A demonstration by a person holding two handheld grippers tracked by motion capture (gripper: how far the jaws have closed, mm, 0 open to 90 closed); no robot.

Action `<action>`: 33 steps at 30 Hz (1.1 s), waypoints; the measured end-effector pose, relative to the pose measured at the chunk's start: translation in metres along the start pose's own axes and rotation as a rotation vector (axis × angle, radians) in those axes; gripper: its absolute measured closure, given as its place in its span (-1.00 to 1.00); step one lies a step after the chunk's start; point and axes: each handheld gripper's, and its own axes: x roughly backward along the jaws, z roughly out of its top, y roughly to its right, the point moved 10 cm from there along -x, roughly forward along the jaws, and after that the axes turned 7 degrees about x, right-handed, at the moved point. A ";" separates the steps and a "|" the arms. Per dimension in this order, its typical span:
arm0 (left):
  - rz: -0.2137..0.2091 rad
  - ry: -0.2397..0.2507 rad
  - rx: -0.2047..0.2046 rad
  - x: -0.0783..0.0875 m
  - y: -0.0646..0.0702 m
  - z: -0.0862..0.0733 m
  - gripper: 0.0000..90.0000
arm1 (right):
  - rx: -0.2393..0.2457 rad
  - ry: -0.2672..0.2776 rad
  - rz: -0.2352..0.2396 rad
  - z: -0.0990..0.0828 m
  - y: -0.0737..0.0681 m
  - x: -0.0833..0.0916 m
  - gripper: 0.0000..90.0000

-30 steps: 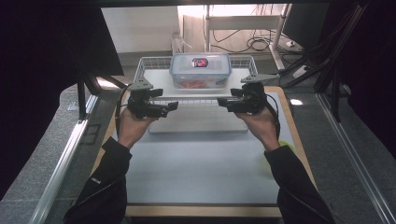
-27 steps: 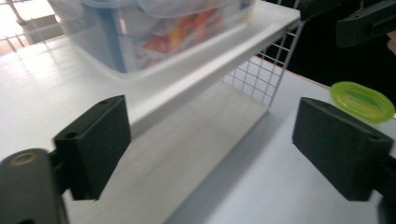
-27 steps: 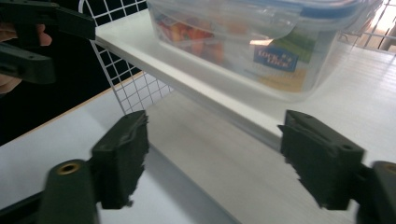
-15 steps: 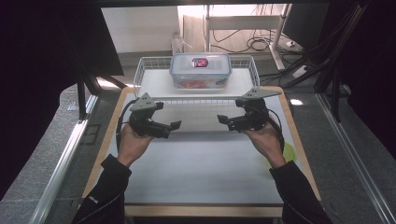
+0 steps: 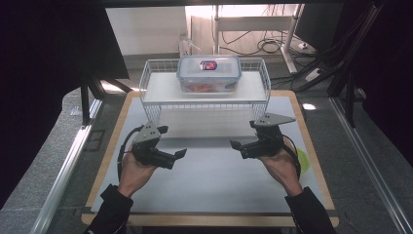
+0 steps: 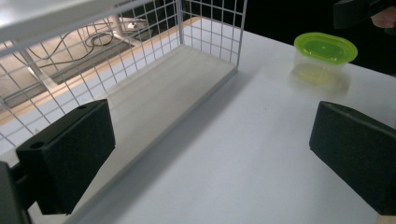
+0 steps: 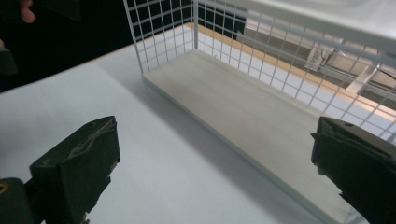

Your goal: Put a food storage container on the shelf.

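Two hands hold the left gripper point(image 5: 176, 157) and right gripper point(image 5: 239, 146) above the bench point(image 5: 214, 185), jaws apart and empty, before a wire shelf point(image 5: 204, 90) carrying a lidded box point(image 5: 209, 73).

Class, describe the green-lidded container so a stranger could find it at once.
Start at the white wire rack standing at the table's far edge. Come toward the person's right hand; beside it on the white mat sits a small clear tub with a lime-green lid. The rack's larger box has a clear, blue-trimmed lid.
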 end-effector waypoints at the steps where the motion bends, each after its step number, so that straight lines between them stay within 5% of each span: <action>1: 0.001 -0.002 0.001 0.001 0.001 -0.003 -1.00 | -0.003 0.006 0.006 -0.002 -0.002 0.000 -1.00; 8: 0.001 -0.012 0.009 0.006 0.008 -0.026 -1.00 | 0.003 0.041 0.012 -0.012 -0.011 0.006 -1.00; 18: 0.003 -0.002 0.050 0.009 0.008 -0.053 -0.99 | -0.021 0.024 0.021 -0.038 -0.025 0.013 -1.00; 30: 0.016 -0.037 0.098 0.016 0.008 -0.103 -0.99 | -0.040 -0.013 0.001 -0.073 -0.040 0.012 -0.96; 33: 0.035 -0.074 0.080 0.015 0.010 -0.113 -0.99 | -0.028 -0.009 -0.013 -0.078 -0.044 0.013 -0.95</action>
